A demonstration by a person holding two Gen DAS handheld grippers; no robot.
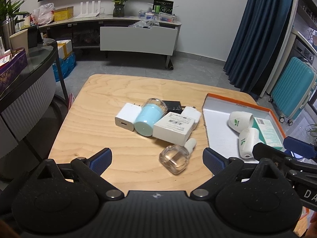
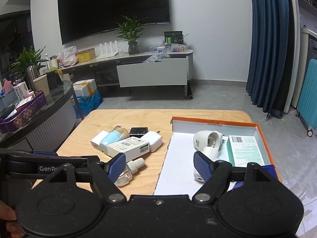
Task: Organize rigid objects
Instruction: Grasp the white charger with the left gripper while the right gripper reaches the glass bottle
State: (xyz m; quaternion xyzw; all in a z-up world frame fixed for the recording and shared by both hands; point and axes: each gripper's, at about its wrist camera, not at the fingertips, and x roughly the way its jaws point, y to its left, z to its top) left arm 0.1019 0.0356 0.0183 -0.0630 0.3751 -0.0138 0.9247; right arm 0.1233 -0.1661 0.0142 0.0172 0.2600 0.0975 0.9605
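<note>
On the wooden table (image 1: 95, 107), both the left gripper (image 1: 156, 158) and right gripper (image 2: 160, 166) hang wide open and empty, near a clear glass bottle (image 1: 175, 158). Lying on its side, it would likely roll from an off-centre pinch. Left of the orange-rimmed tray (image 1: 237, 101) remain six loose items: three white chargers, one black, one blue cylinder, one bottle. The tray holds two white plug-ins and one teal box.

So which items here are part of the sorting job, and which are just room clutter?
Job: orange tray, white diffusers, teal box, clear bottle, blue jar, white box, white chargers, black charger.

Clutter: TV, plant, router, suitcase.
</note>
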